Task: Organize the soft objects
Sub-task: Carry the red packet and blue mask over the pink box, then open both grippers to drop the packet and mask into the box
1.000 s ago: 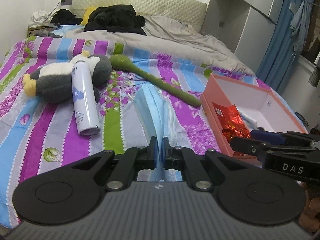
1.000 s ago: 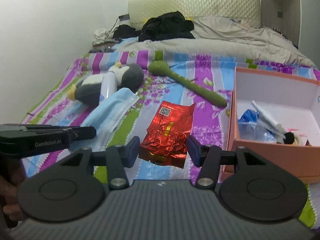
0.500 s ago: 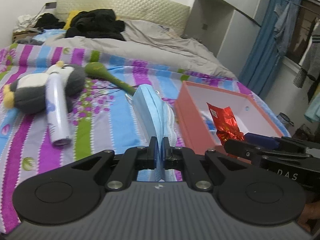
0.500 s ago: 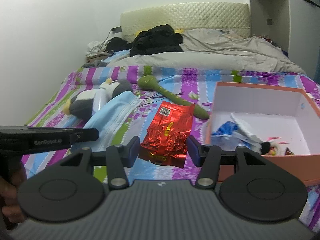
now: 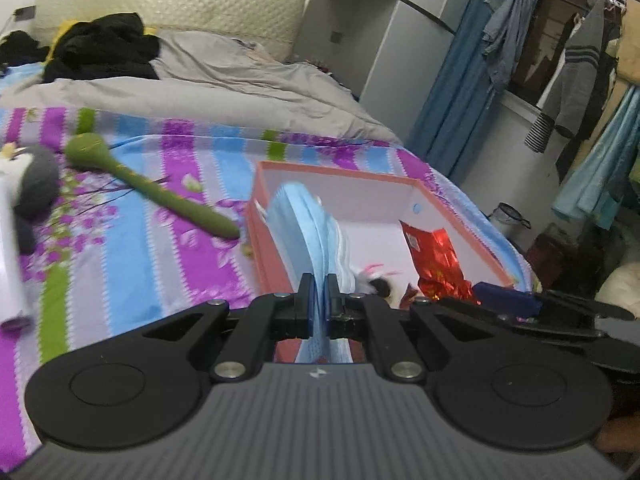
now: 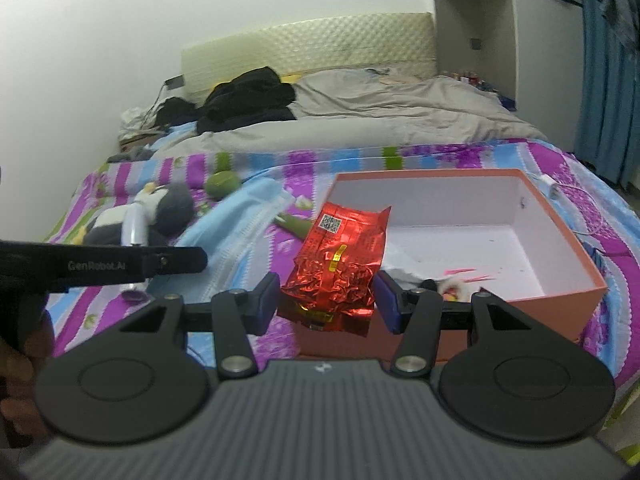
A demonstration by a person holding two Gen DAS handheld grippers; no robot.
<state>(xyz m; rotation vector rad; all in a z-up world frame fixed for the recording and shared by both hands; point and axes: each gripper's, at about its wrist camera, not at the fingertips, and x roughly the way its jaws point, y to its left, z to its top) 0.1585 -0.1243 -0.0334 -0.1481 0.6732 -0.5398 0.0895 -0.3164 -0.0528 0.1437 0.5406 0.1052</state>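
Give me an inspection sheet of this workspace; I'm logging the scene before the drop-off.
Surface: striped bedspread with grey duvet behind.
Job's things: blue masks and red pouch, both held over the pink box; plush penguin and green toy lie on the bed.
Clutter: spray can against the penguin; black clothes by the headboard; small items in the box.
Grippers: left tool shut on the masks; right tool shut on the pouch.
Cables: white cable beside the box.
Surroundings: wardrobe, blue curtain, hanging clothes.

pink box (image 6: 568,292) open-topped, far half bare, near corner cluttered
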